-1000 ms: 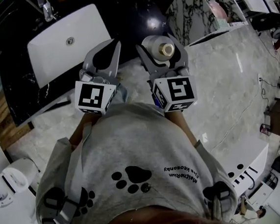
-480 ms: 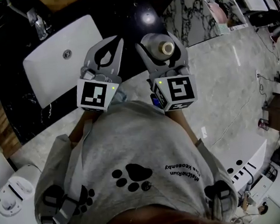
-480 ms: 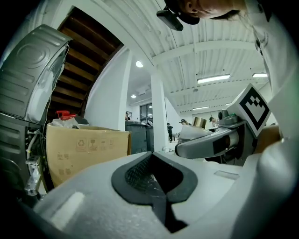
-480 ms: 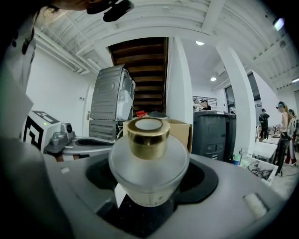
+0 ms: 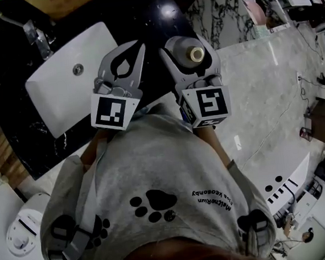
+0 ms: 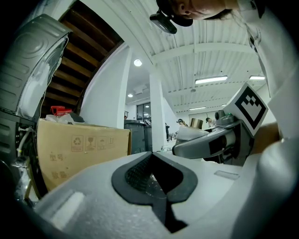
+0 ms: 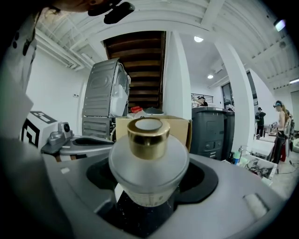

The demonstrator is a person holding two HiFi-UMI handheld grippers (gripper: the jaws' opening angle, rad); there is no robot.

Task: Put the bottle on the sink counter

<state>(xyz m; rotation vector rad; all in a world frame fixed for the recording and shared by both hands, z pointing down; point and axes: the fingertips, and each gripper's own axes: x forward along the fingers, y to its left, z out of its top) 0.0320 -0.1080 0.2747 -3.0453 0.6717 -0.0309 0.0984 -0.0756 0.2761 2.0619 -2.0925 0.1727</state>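
A frosted bottle (image 5: 184, 48) with a gold cap (image 5: 196, 54) stands upright between the jaws of my right gripper (image 5: 183, 43), which is shut on it. In the right gripper view the bottle (image 7: 148, 170) fills the gap of that gripper (image 7: 149, 186), with the cap on top. My left gripper (image 5: 140, 45) is beside it on the left, shut with nothing inside; its pads meet in the left gripper view (image 6: 152, 155). Both grippers hover over the black sink counter (image 5: 151, 16), right of the white basin (image 5: 61, 90).
A chrome faucet (image 5: 32, 33) stands behind the basin. A white toilet (image 5: 25, 236) sits at the lower left on the marble floor (image 5: 261, 88). A cardboard box (image 6: 79, 149) and a grey machine (image 7: 105, 100) lie ahead.
Both grippers moved forward together, from over the counter's front edge to above the black counter. The bottle stayed in the right gripper's grip, and the basin slid lower and left in the head view.
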